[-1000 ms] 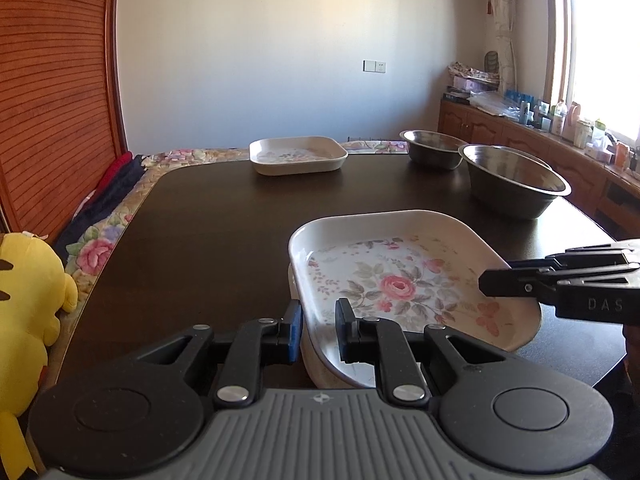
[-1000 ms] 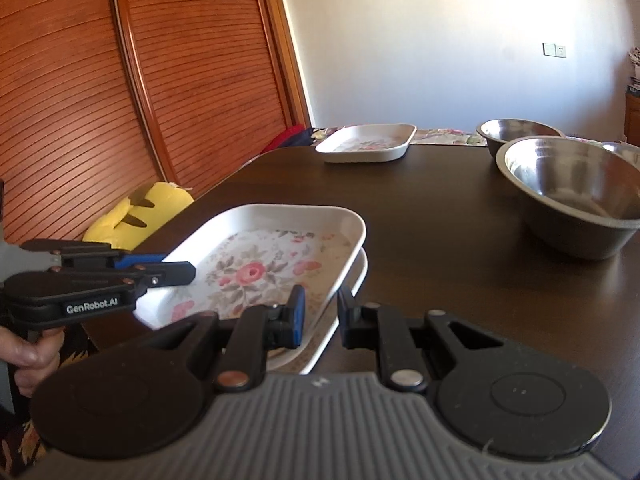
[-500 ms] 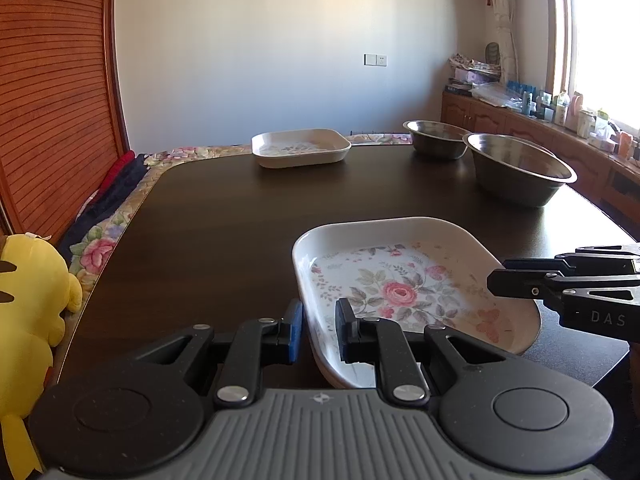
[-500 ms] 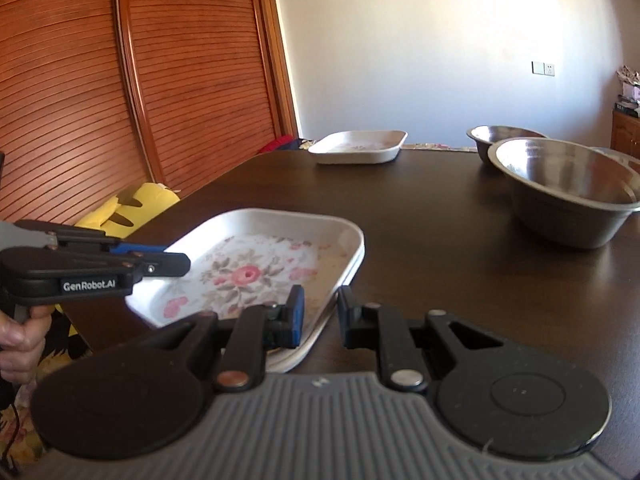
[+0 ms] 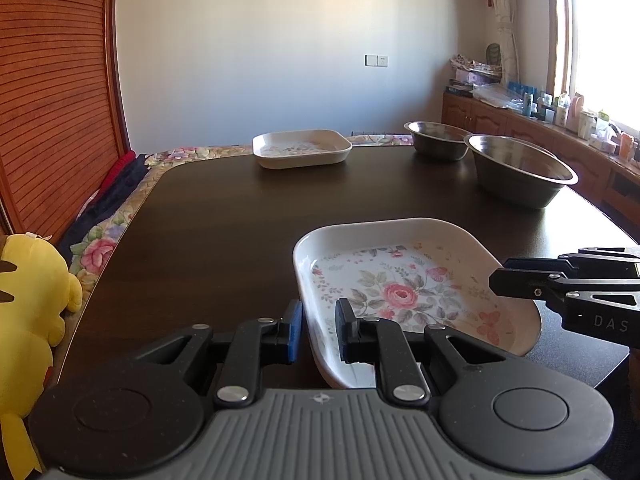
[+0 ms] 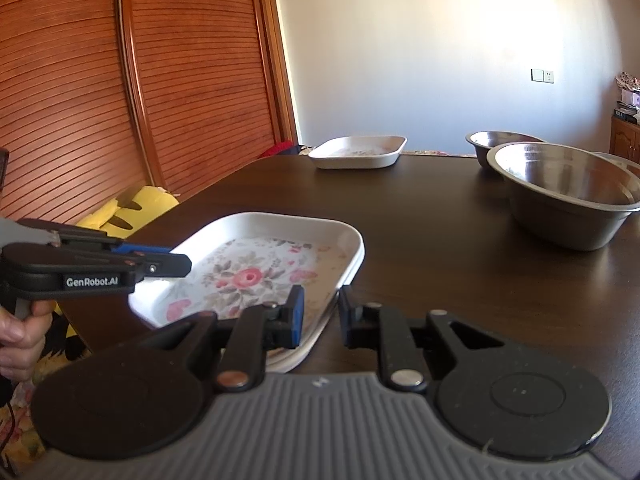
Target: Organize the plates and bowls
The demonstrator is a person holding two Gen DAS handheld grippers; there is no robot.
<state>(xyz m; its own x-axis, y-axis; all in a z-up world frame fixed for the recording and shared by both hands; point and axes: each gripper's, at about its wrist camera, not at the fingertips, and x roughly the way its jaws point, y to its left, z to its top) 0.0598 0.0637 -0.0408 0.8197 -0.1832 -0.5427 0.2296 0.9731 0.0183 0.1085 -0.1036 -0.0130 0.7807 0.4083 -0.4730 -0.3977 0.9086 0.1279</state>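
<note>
A white rectangular plate with a rose print (image 5: 404,280) lies stacked on another like it at the near edge of the dark table (image 5: 240,216); it also shows in the right wrist view (image 6: 256,268). My left gripper (image 5: 318,330) straddles its near-left rim with the jaws slightly apart, and it shows from the side in the right wrist view (image 6: 176,264). My right gripper (image 6: 320,316) straddles the plate's right rim, jaws slightly apart, and shows in the left wrist view (image 5: 500,278). A third floral plate (image 5: 302,147) sits at the far side.
Two steel bowls stand at the right, a large one (image 5: 520,170) and a smaller one (image 5: 436,138) behind it. A yellow plush toy (image 5: 28,304) sits off the table's left edge. A wooden slatted door (image 6: 120,80) is on the left, a cluttered sideboard (image 5: 560,120) on the right.
Both grippers lowered the top plate onto the one beneath it, and both jaws have opened a little, letting go of the rim.
</note>
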